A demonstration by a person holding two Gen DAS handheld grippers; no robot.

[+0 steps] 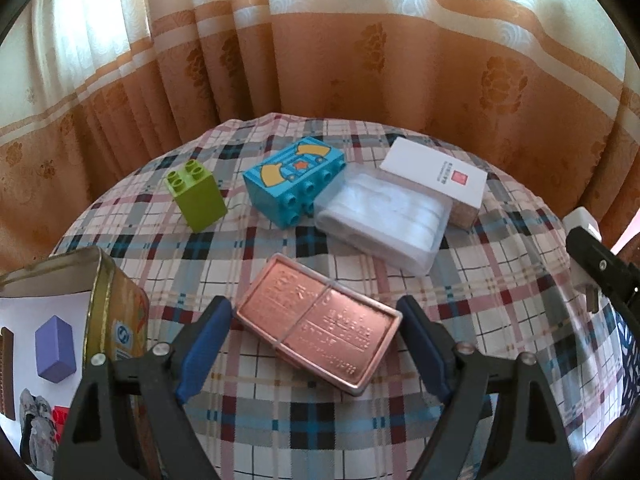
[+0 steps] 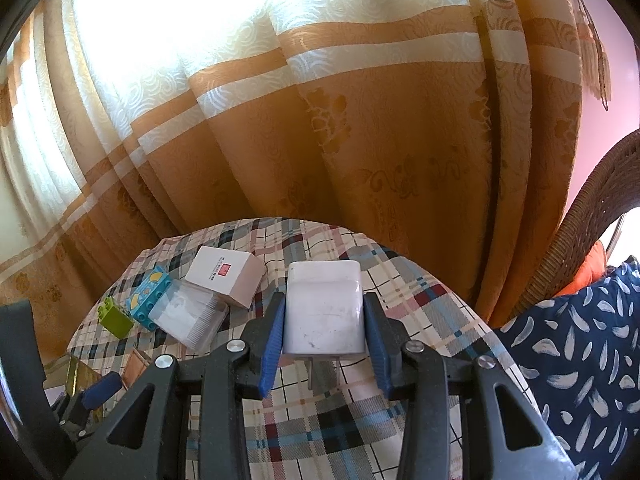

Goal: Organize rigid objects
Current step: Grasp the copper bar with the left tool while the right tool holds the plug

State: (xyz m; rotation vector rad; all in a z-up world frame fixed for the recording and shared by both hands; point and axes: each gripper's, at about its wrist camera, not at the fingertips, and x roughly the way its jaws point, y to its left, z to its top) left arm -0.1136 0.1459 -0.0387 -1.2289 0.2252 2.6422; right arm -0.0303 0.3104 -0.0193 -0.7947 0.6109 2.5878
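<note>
Copper-coloured tin [image 1: 318,326], flat and embossed, lies on the plaid tablecloth [image 1: 480,280] directly ahead of my left gripper [image 1: 316,320], between its two blue-padded fingers [image 1: 204,348], which stand wide apart and touch nothing. The tin's long axis runs obliquely across the gap, from upper left to lower right, so neither pair of its sides is square to my pads; its far-left corner sits near the left pad and its near-right corner near the right pad. I judge that a closing stroke would meet corners first unless the wrist turns to line up with the short axis.

To the left of this gripper stands an open golden tin box [image 1: 112,312], whose interior already shows a purple block [image 1: 55,348]; I take it as the likely receptacle, and it lies nearer my left hand than my right.

My right gripper [image 2: 323,316] is closed on a white plug adapter [image 2: 323,312], held off the cloth with its metal prongs pointing back toward the wrist. It hangs well to the right of the copper-coloured tin.

Farther back on the cloth, well apart from both sets of jaws:
- a green toy brick [image 1: 196,196], upright;
- a blue toy brick [image 1: 294,180], on its side;
- a clear plastic box [image 1: 384,220], touching the blue brick;
- a white card box [image 1: 434,176], leaning on the clear one.
</note>
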